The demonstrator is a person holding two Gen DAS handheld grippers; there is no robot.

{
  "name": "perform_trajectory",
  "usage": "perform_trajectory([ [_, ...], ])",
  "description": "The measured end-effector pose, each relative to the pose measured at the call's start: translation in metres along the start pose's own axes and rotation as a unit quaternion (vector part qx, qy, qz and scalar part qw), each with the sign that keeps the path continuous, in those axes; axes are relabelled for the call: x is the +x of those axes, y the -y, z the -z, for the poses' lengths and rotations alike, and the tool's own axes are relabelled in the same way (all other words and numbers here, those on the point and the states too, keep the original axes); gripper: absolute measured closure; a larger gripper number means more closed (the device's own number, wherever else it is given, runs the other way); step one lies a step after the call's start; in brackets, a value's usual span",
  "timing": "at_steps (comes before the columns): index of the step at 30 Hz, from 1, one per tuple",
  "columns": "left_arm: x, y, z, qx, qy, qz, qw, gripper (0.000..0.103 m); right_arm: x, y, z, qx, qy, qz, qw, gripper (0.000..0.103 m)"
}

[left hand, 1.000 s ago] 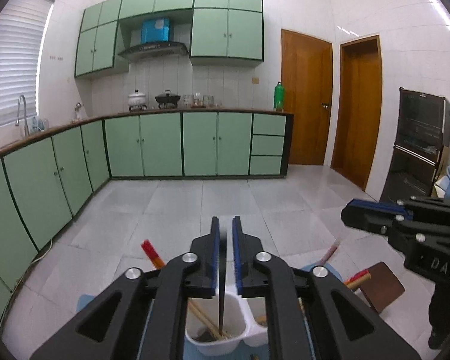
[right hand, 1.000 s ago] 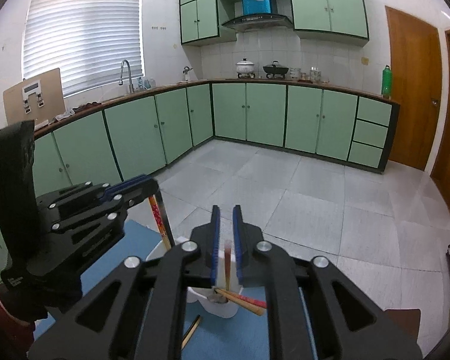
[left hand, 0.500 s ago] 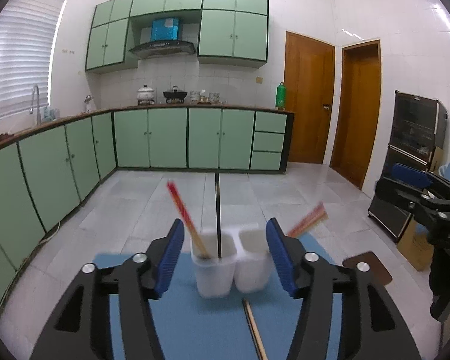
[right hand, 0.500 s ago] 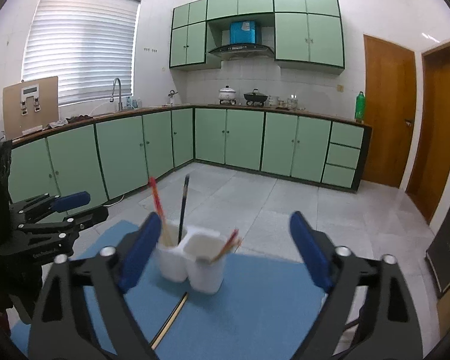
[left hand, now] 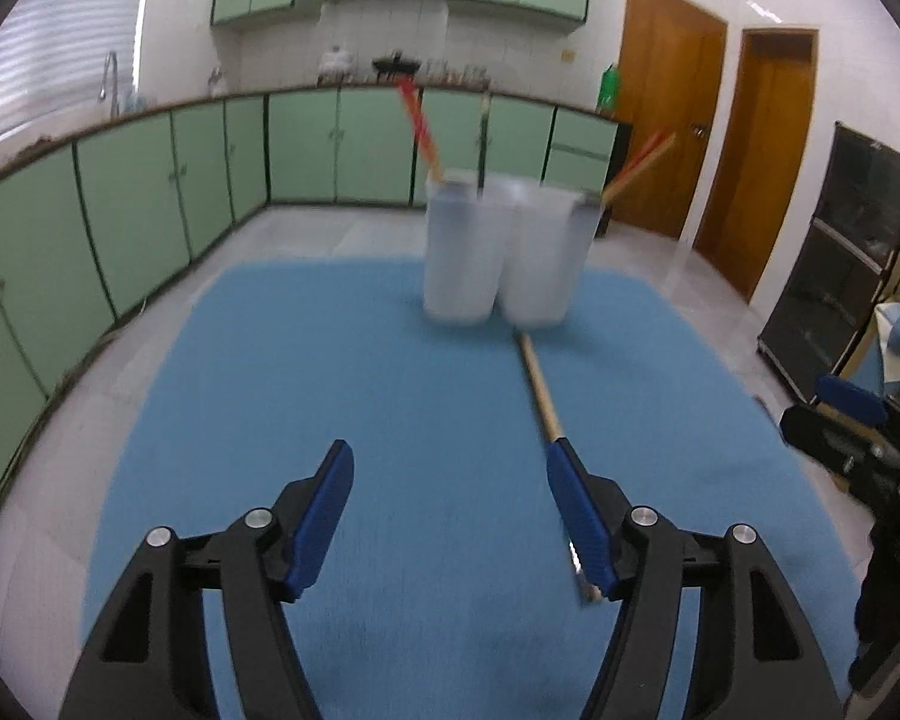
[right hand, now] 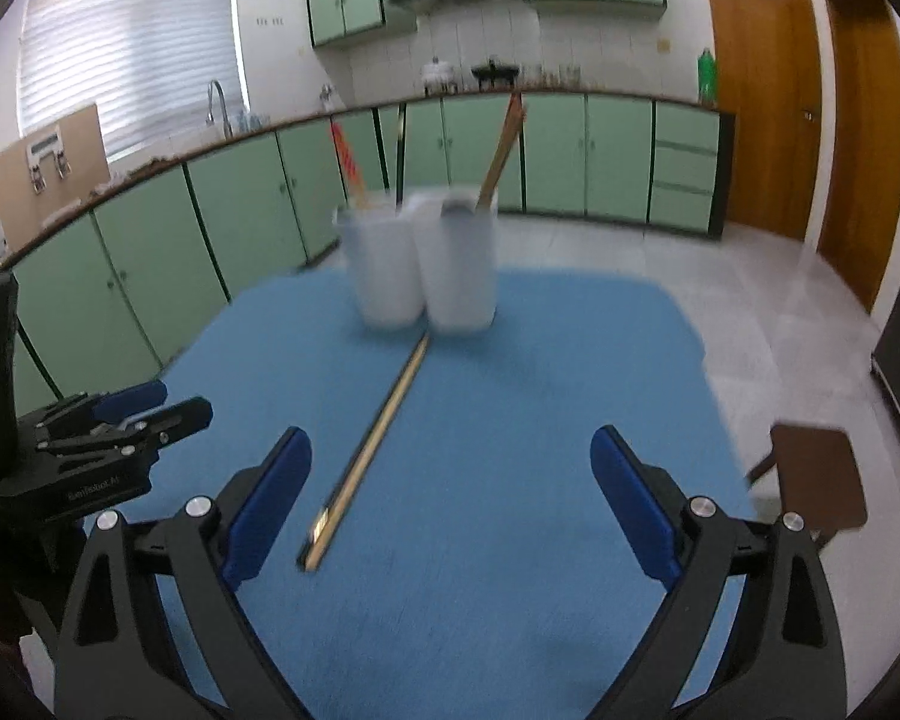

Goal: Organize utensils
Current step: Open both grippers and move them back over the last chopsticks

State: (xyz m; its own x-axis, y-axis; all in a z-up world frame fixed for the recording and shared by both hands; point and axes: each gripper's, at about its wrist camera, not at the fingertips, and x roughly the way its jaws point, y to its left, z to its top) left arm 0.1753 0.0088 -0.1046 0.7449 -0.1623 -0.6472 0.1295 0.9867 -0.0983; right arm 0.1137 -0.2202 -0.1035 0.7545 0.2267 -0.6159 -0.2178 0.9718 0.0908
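Toward the far edge of the blue-covered table (left hand: 342,396) stands a white two-cup holder (left hand: 504,252), its two compartments side by side and touching. In the left wrist view the left compartment holds a red-topped chopstick (left hand: 420,132) leaning left and a dark thin stick (left hand: 483,144) standing nearly upright; the right compartment holds a pair of wooden chopsticks with red ends (left hand: 639,165) leaning out to the right. Motion blur softens all of them.

Lying flat on the table, a loose wooden chopstick (right hand: 372,450) runs from just in front of the holder's base back toward the near edge, at a slant in the right wrist view.

The left tongs (left hand: 450,510) hover over the near part of the table with their blue pads spread and opening further, nothing between them; the right pad sits just over the near stretch of the loose chopstick, and whether it touches cannot be told. The right tongs (right hand: 450,498) are spread wide, their jaws opening, over bare cloth; the loose chopstick's near end lies just inside the left pad, ungripped.

Beyond the right edge of the table a brown stool seat (right hand: 819,480) shows. Green cabinets (right hand: 258,204) line the kitchen walls behind, with two wooden doors (left hand: 714,138) at the right.
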Motion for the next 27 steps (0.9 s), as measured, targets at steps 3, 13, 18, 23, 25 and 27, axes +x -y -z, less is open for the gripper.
perform_trajectory([
  [3, 0.008, -0.004, 0.017, 0.007, -0.022, -0.014, 0.9996, 0.037, 0.013, -0.016, 0.022, 0.002, -0.027, -0.005, 1.0, 0.012],
  [13, 0.023, -0.01, 0.051, 0.009, -0.061, -0.026, 0.9978, 0.037, 0.043, -0.058, 0.052, -0.024, -0.084, 0.0, 0.996, 0.024],
  [18, 0.026, -0.013, 0.052, 0.0, -0.064, -0.023, 0.9977, 0.037, 0.052, -0.062, 0.049, -0.024, -0.1, 0.001, 0.995, 0.029],
  [23, 0.029, -0.01, 0.051, 0.001, -0.068, -0.021, 0.9974, 0.037, 0.062, -0.063, 0.046, -0.034, -0.119, 0.01, 0.992, 0.032],
  [25, 0.03, -0.009, 0.051, 0.001, -0.07, -0.02, 0.9974, 0.037, 0.065, -0.061, 0.046, -0.028, -0.125, 0.013, 0.992, 0.033],
  [27, 0.032, -0.009, 0.051, 0.0, -0.071, -0.019, 0.9973, 0.037, 0.065, -0.057, 0.046, -0.024, -0.126, 0.015, 0.992, 0.033],
])
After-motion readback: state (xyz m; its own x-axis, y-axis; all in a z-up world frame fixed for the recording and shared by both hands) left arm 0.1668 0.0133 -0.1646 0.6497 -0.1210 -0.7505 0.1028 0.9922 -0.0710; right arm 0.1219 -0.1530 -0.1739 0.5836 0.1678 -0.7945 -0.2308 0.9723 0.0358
